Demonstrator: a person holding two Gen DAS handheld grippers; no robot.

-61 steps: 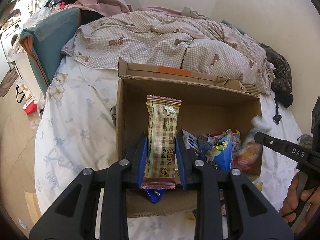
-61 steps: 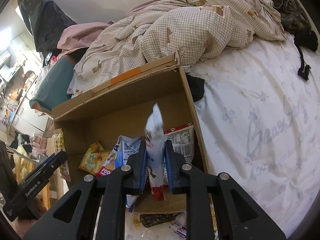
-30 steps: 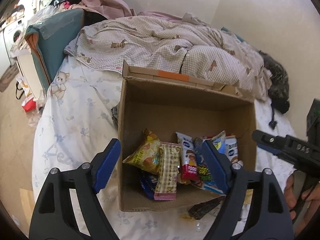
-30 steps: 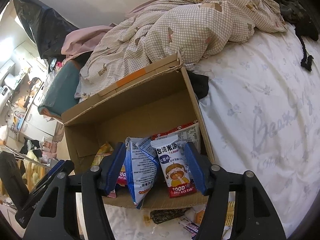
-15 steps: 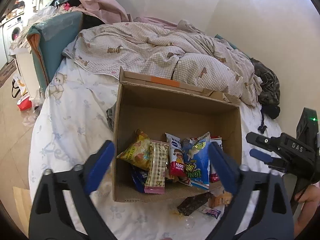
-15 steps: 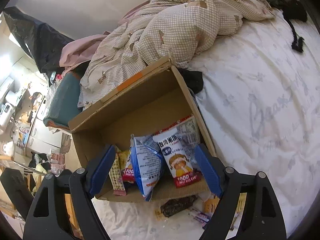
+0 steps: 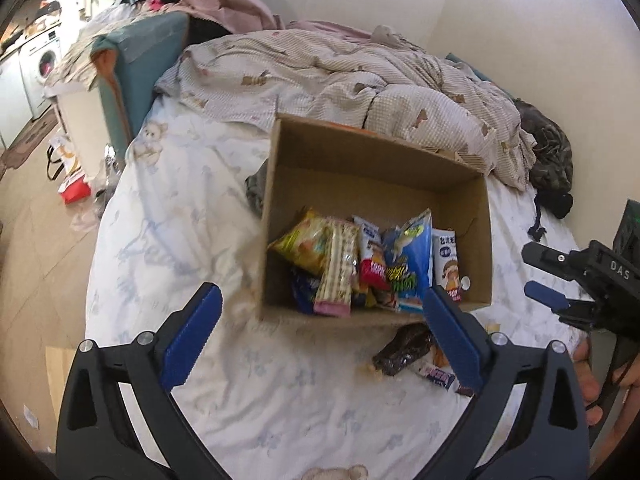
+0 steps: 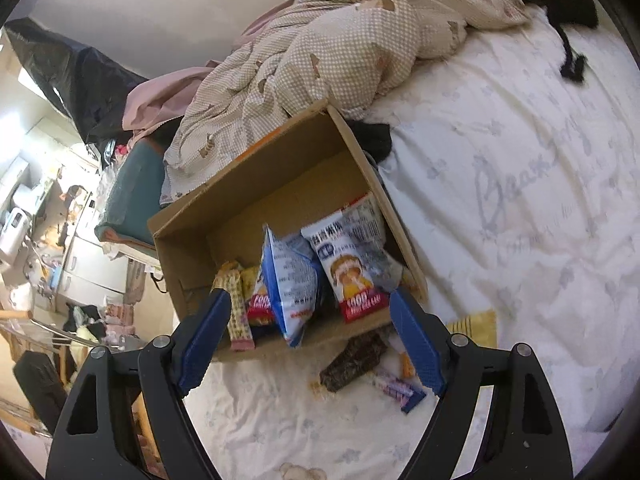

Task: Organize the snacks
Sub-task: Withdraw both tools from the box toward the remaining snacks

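Snack packets now stand in the brown cardboard box point(image 7: 376, 184) on the bed: your pink-checked wafer bar point(image 7: 338, 270) and white rice-cracker bag point(image 8: 352, 264) are both dropped in. Left gripper point(image 7: 320, 336) and right gripper point(image 8: 308, 340) have pulled back, jaws just opened wide, empty. Dark wrapper point(image 8: 352, 362) and small bars beside the box look next.

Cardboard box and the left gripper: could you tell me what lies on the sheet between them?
In the left wrist view, bare bed sheet lies between the cardboard box and the open left gripper, with a dark wrapper off towards the right finger.
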